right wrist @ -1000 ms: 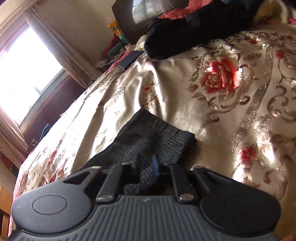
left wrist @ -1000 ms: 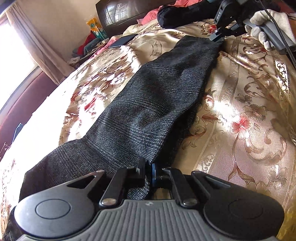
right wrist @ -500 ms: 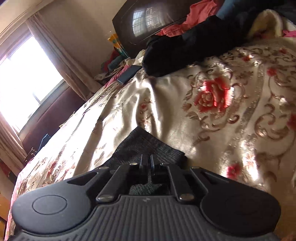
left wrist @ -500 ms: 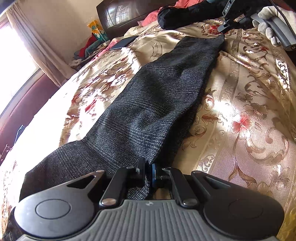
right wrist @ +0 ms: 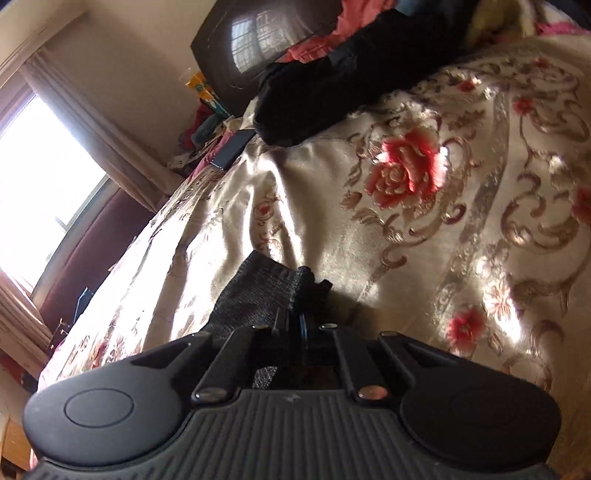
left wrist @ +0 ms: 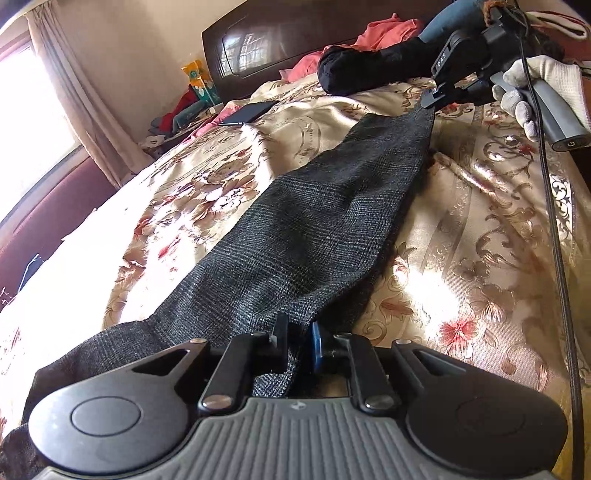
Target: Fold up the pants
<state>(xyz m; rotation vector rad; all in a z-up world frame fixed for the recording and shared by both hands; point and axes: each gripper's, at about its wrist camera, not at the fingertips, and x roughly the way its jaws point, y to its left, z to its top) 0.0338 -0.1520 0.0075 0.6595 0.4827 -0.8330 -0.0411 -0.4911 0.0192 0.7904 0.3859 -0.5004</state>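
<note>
Dark grey checked pants [left wrist: 314, 236] lie stretched lengthwise on a gold floral bedspread [left wrist: 480, 258]. My left gripper [left wrist: 299, 338] is shut on the near end of the pants by the waist. My right gripper [left wrist: 430, 99] shows at the far end in the left wrist view, held by a white-gloved hand [left wrist: 543, 85], shut on the leg hem and lifting it. In the right wrist view the right gripper [right wrist: 293, 319] pinches the raised hem [right wrist: 258, 291], which hangs above the bedspread [right wrist: 443, 240].
A black bundle of clothing [left wrist: 373, 66] lies at the head of the bed by the dark headboard [left wrist: 295, 33]. A dark phone [left wrist: 247, 112] lies on the bedspread. Pink and red clothes [left wrist: 384, 29] are piled behind. A bright window [right wrist: 40, 177] is on the left.
My right gripper has lifted the leg hem off the bed and tilted, and the far end of the pants rises with it. My left gripper has stayed shut on the near end.
</note>
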